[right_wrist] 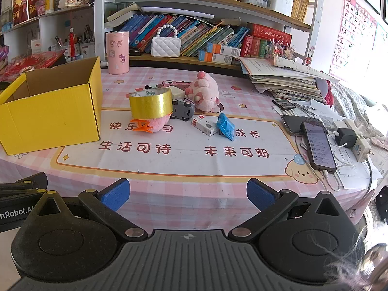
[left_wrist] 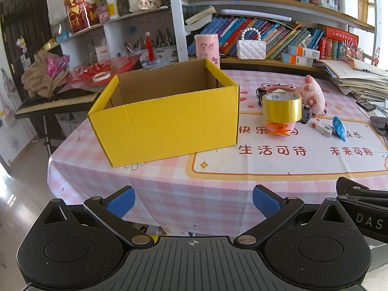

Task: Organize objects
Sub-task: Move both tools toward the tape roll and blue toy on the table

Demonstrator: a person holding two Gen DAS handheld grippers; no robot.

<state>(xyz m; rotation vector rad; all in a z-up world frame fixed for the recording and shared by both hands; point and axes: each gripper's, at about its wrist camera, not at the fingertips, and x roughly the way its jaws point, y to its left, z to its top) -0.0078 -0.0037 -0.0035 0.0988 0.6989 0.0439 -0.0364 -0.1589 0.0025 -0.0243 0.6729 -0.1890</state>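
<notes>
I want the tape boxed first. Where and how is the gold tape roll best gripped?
Probably across the gold tape roll's outer band, coming from above with the right gripper, one pad on each side. It stands with its hole facing up, perched on a pink plush toy.

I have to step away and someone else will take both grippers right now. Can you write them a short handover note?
Left gripper and right gripper: both open and empty, hovering at the table's near edge.
Yellow box: open, at the left of the table; what shows of its inside looks empty.
Middle of the table: gold tape roll resting on a pink toy with orange feet, grey toy car, pink plush, small white box, blue packet.
Done: nothing visibly packed.
Left: probably moving these items into the box.
</notes>
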